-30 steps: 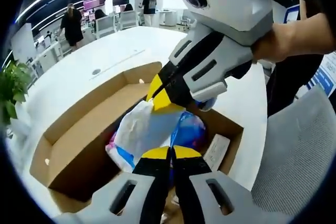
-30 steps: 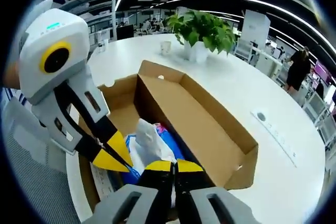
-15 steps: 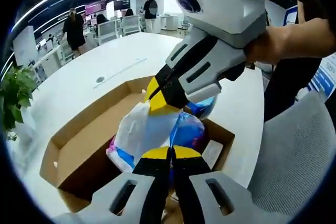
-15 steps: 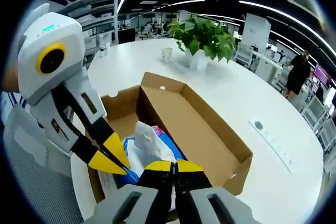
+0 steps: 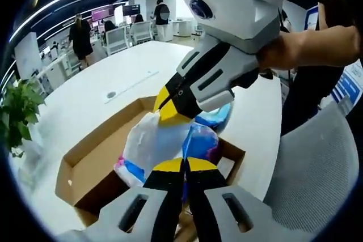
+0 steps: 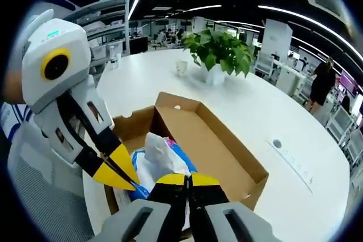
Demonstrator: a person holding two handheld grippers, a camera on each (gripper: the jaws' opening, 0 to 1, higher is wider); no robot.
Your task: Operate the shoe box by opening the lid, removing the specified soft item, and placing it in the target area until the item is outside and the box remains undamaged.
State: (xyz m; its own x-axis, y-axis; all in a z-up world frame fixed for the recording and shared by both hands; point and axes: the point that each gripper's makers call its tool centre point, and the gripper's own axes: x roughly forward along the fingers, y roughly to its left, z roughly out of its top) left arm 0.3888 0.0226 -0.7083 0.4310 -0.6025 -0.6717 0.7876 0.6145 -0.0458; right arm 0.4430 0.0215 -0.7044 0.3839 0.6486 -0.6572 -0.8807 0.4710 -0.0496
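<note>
— Had anything moved since the earlier frames?

— Both grippers had risen with the bag (image 5: pixel 164 140); the box (image 6: pixel 227 157) looked smaller and further below in both views, and more of the desk (image 6: pixel 272 111) showed around it. The bag had come higher out of the box.

— How did the left gripper (image 5: pixel 184 165) stand?

— Its yellow-tipped jaws were pressed together at the bottom of the left gripper view, clamped on the lower edge of the bag — a soft white and blue plastic bundle with a bit of pink at one side.

— And the right gripper (image 6: pixel 187 179)?

— Same: jaws closed with no gap, pinching the bag's blue and white plastic. In the left gripper view it came in from the upper right, held by a hand (image 5: pixel 295 49), its yellow tips biting the top of the bag. In the right gripper view the left one came in from the left, its tips at the bag's left side.

— Where was the bag, then?

— Held between the two grippers, above the open box; whether its bottom still touched the inside I could not tell. The lid (image 6: pixel 210 134) lay folded back, brown inside showing. A white slip (image 5: pixel 226 168) lay in the box's near corner.

— What else was on the desk?

— A plant (image 6: pixel 218 52) in a white pot near the far edge, a cup (image 6: pixel 181 67) just beside it. A grey chair (image 5: pixel 317 174) stood at the desk's near edge. People stood in the office beyond.
</note>
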